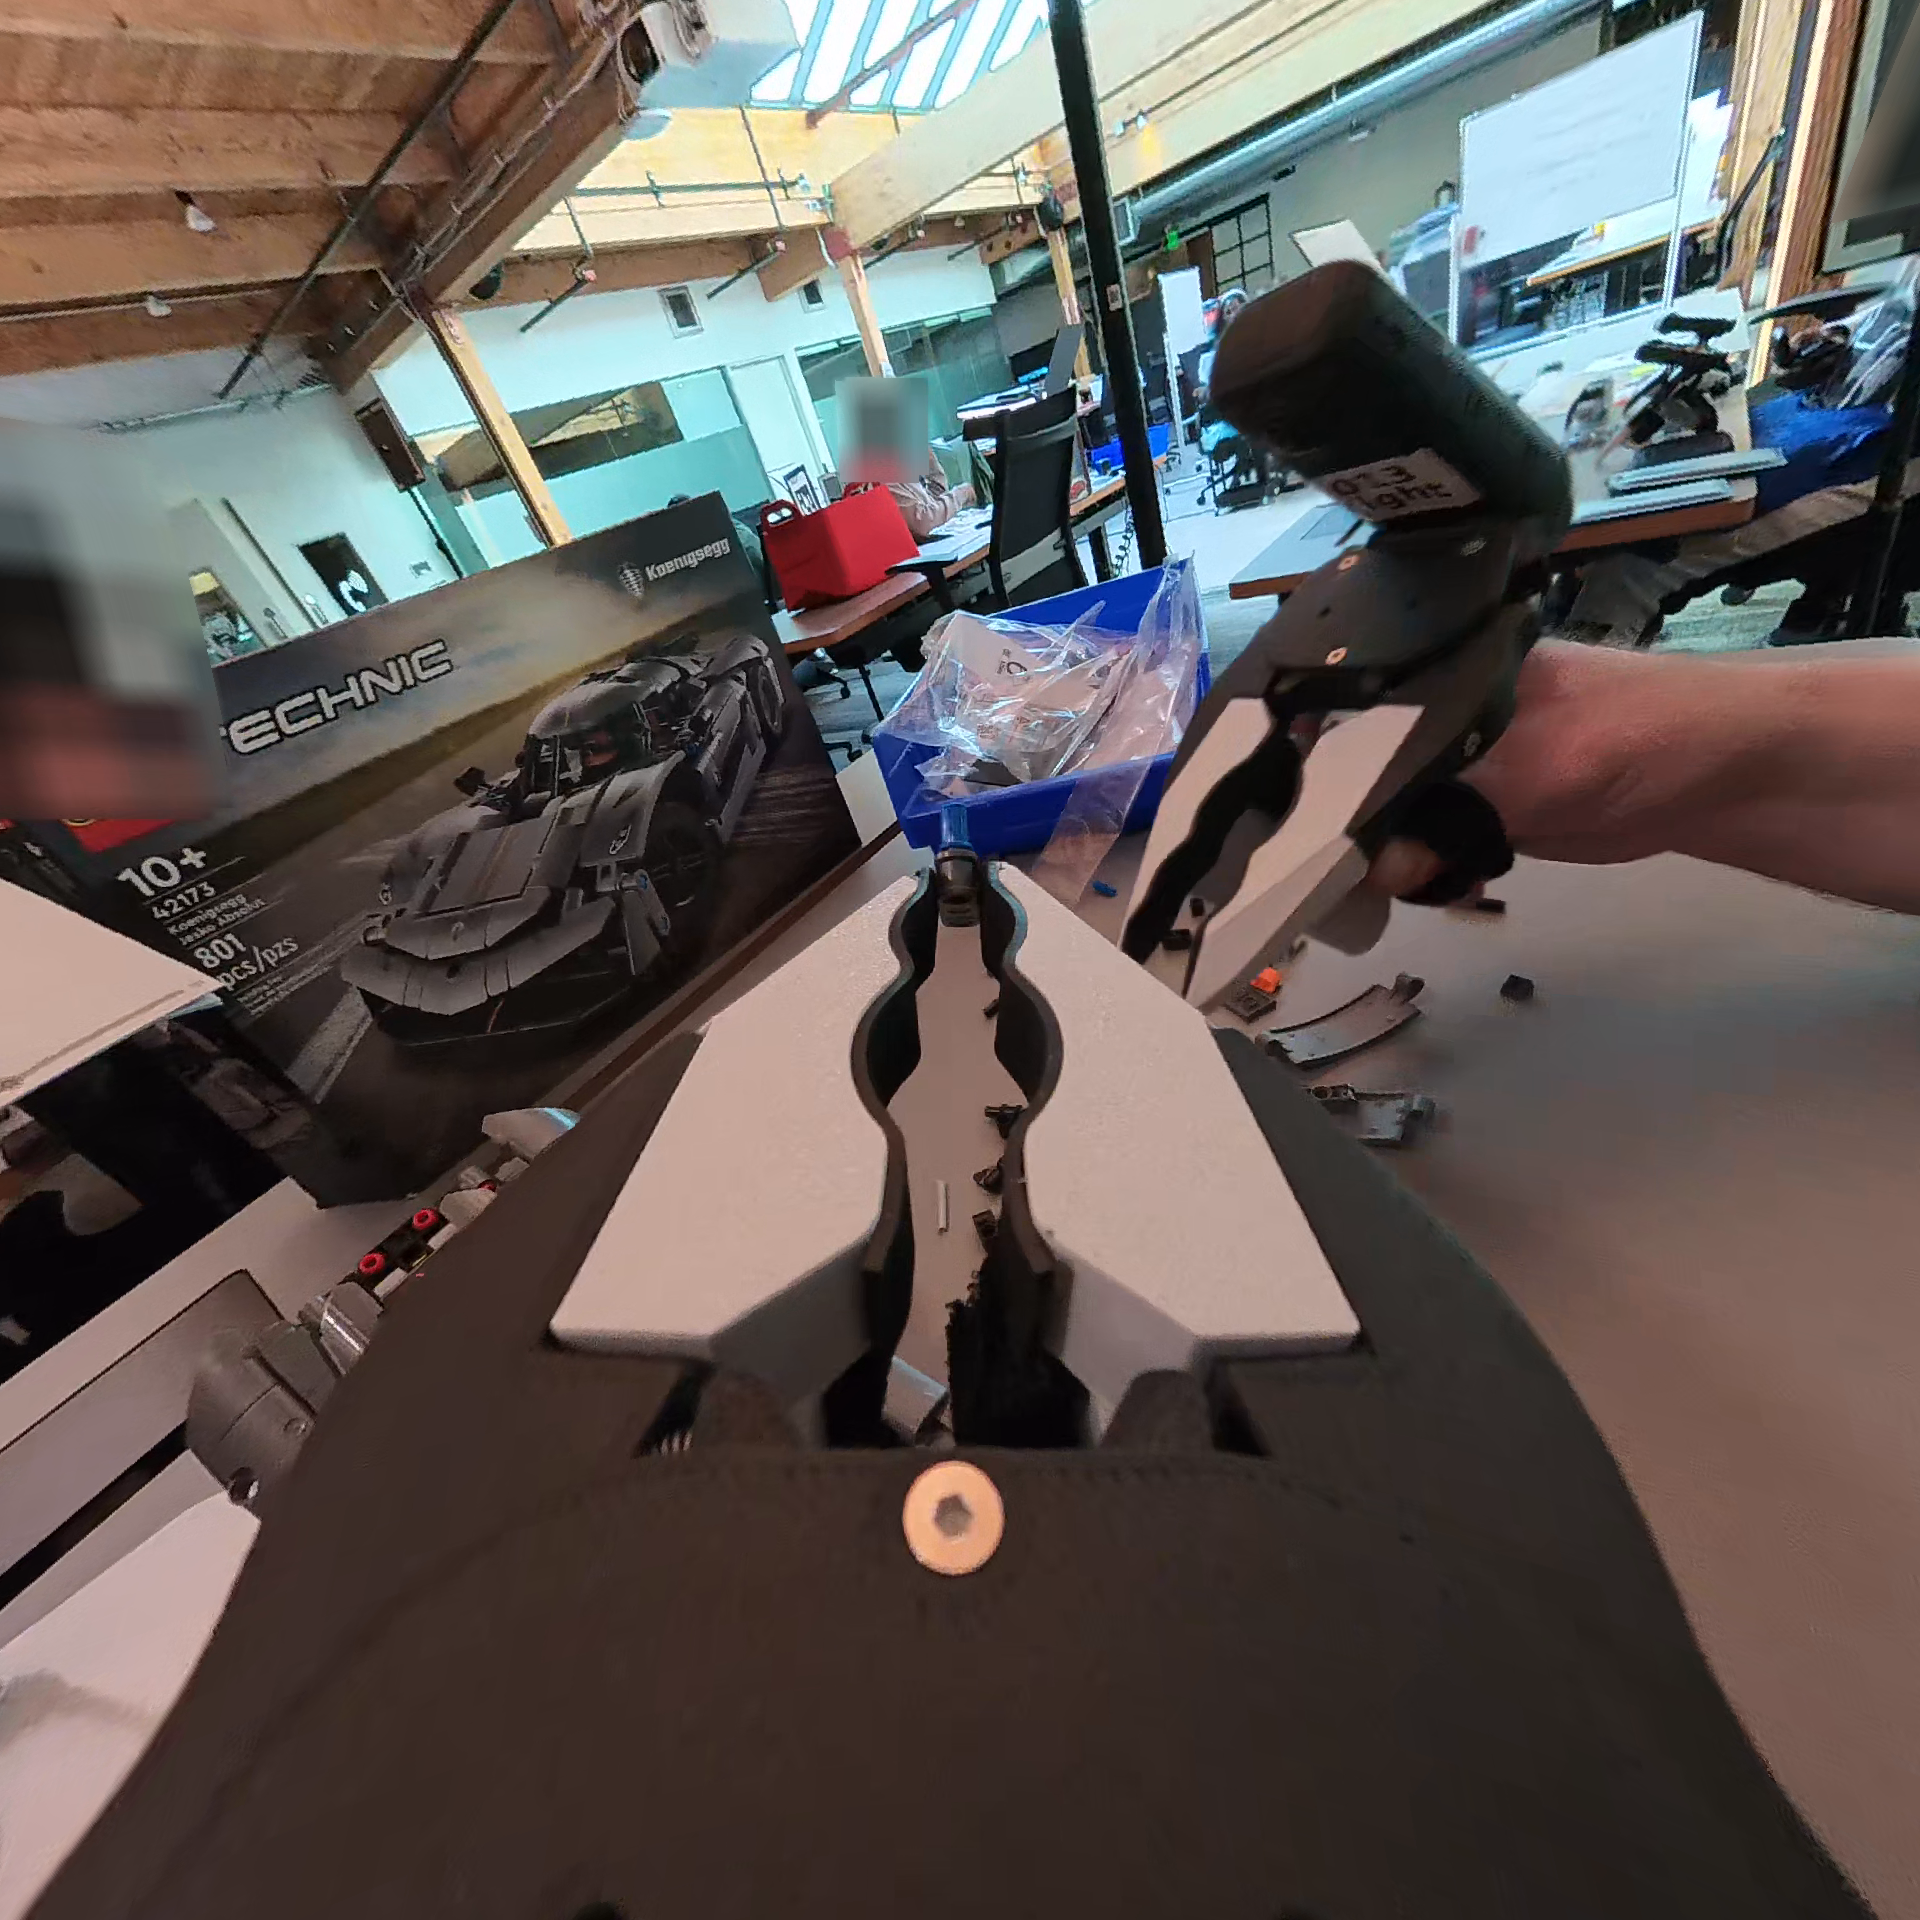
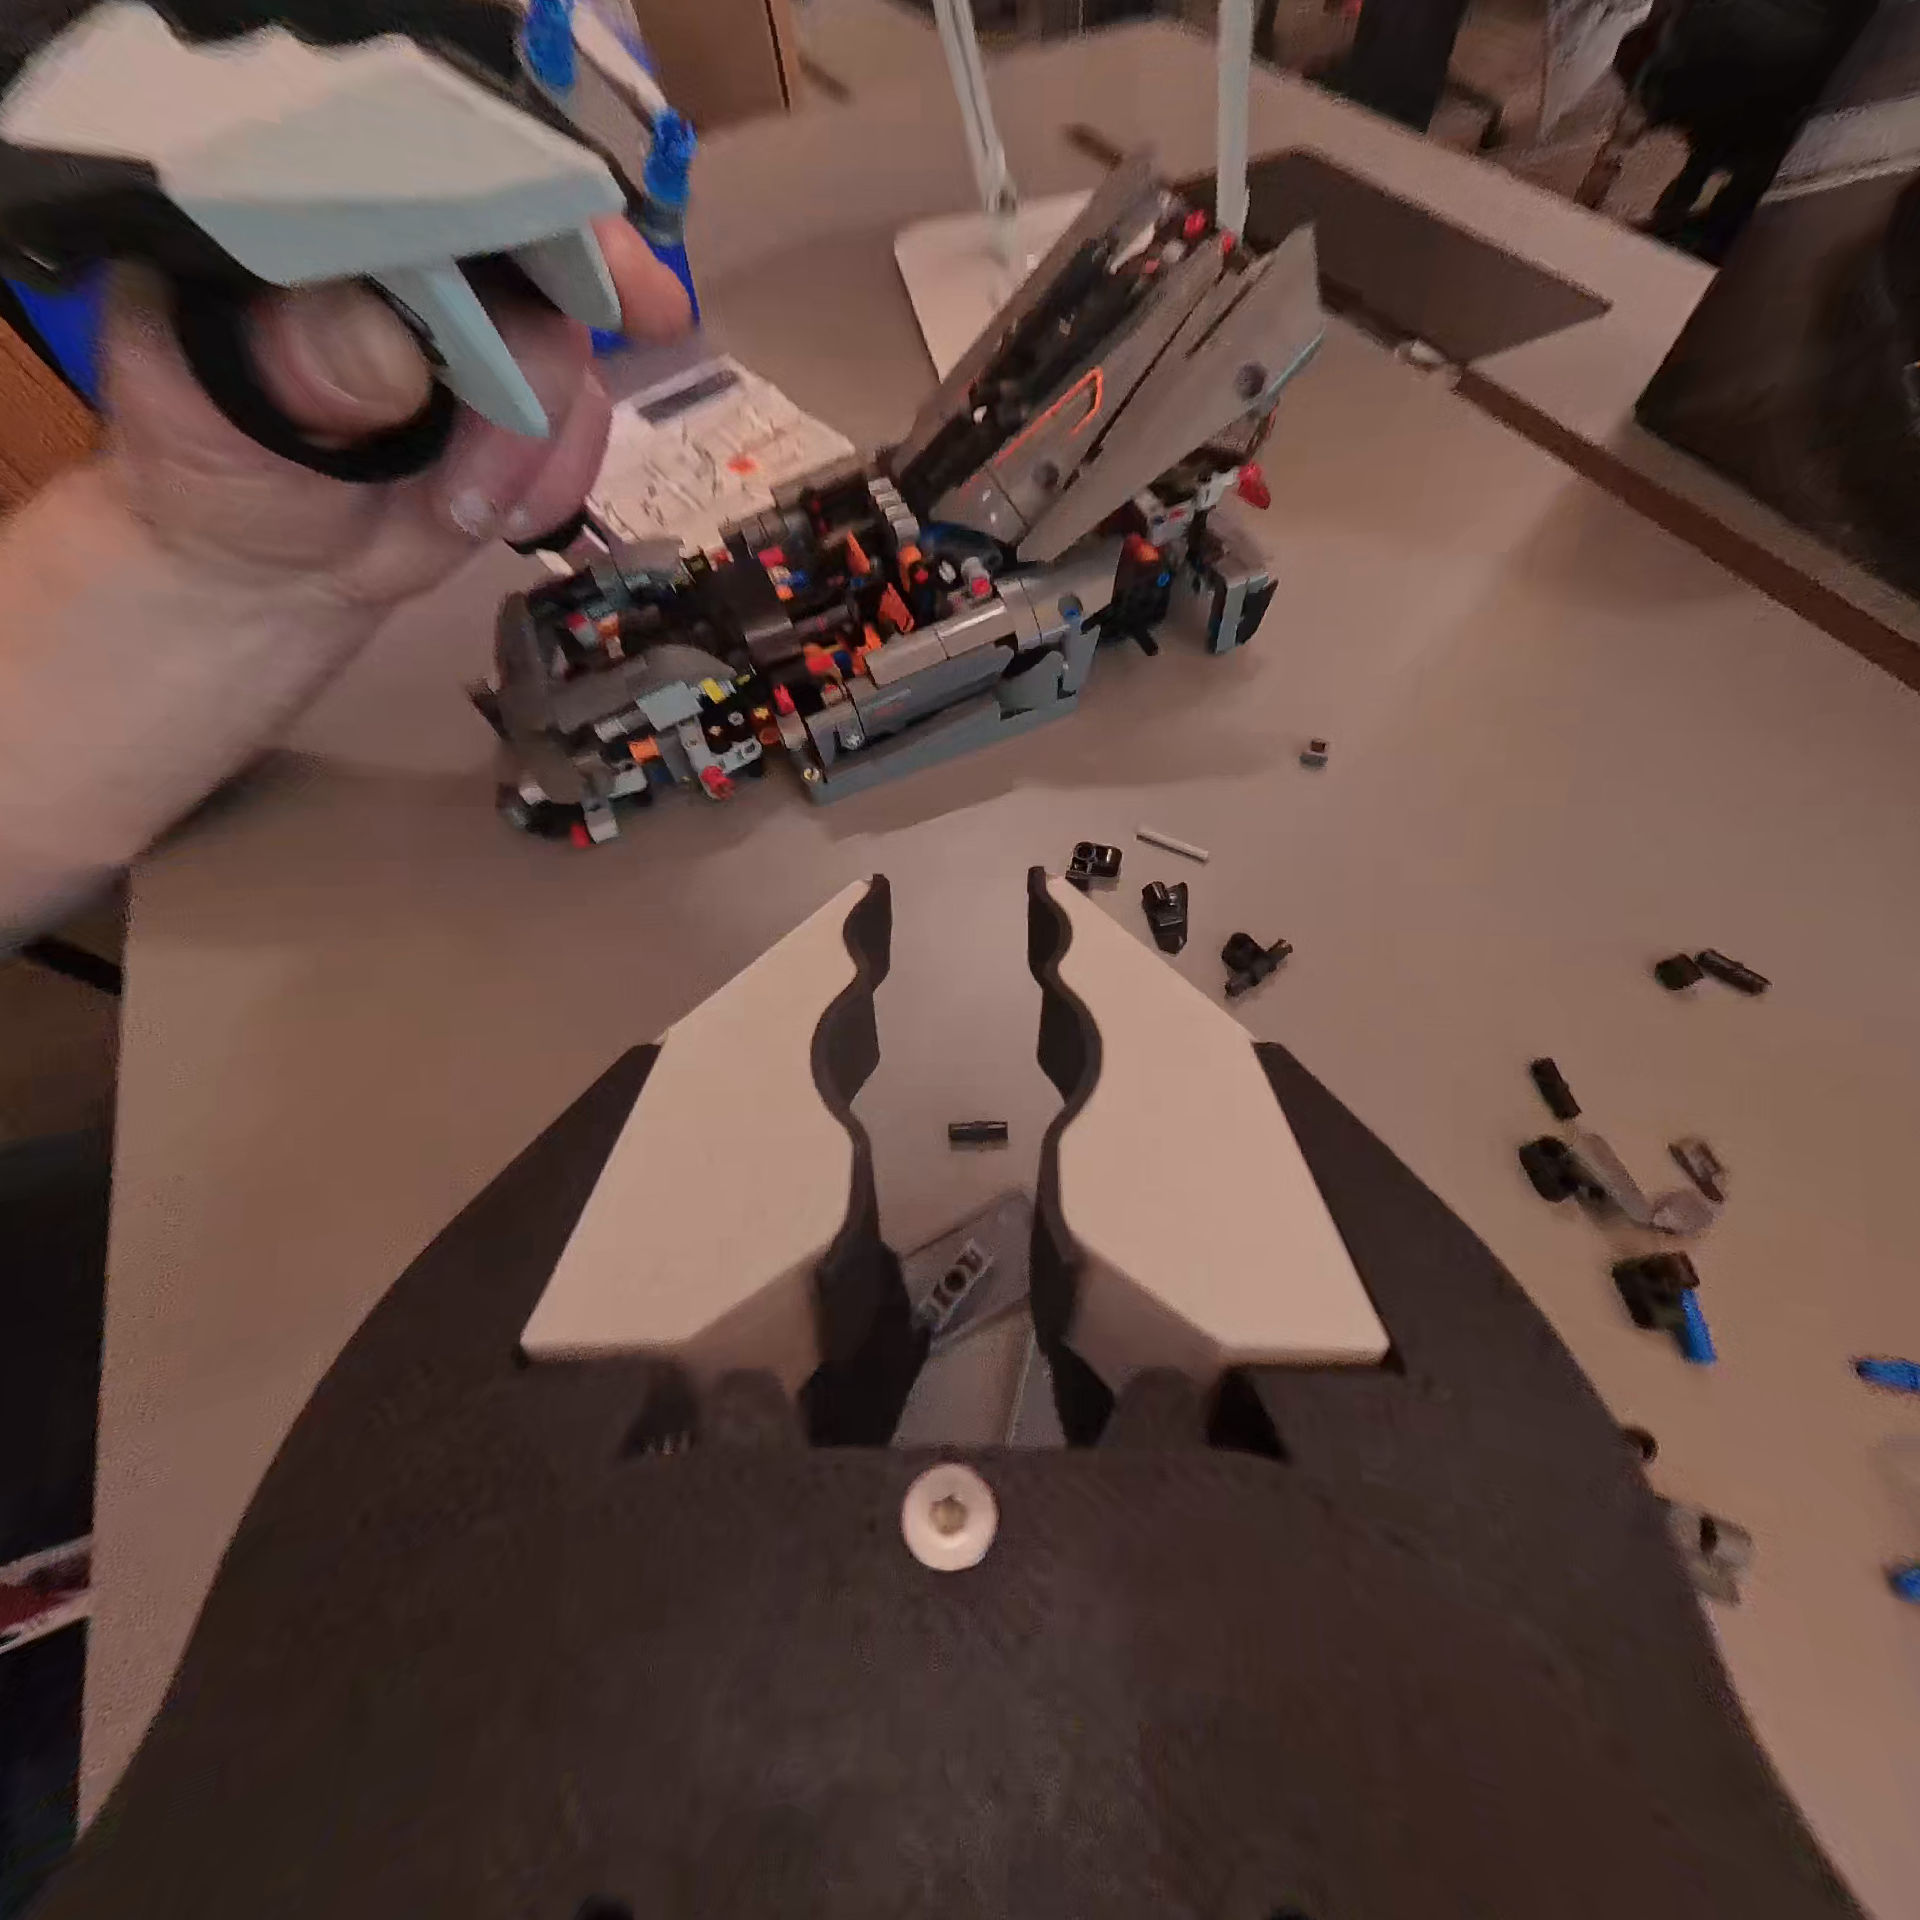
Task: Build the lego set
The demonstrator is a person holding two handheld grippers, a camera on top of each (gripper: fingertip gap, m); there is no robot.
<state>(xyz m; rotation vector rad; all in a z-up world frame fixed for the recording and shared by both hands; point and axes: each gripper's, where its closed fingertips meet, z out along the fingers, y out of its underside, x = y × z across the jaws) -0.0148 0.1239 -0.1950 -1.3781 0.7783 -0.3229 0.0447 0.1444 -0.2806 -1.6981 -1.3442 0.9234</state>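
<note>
My left gripper [image 1: 958, 883] is shut on a small grey connector with a blue pin [image 1: 954, 844] and holds it above the table. It also shows blurred at the top left of the right wrist view. My right gripper [image 2: 958, 891] is open and empty, pointing down at the table [image 2: 1455, 727]. Between its fingers lie a black pin [image 2: 977, 1132] and a grey plate [image 2: 956, 1280]. The partly built grey lego car [image 2: 883, 634] with a raised rear panel stands beyond it. In the left wrist view the right gripper [image 1: 1169, 971] hovers over loose pieces.
The lego box [image 1: 468, 810] stands at the table's left edge, with a blue bin of plastic bags [image 1: 1039, 727] behind. Loose black, grey and blue pieces [image 2: 1621, 1174] and curved grey panels [image 1: 1340, 1023] are scattered. An instruction booklet [image 2: 717, 447] and a white lamp base [image 2: 966, 270] lie behind the car. Tip to tip, the grippers are about 11 cm apart.
</note>
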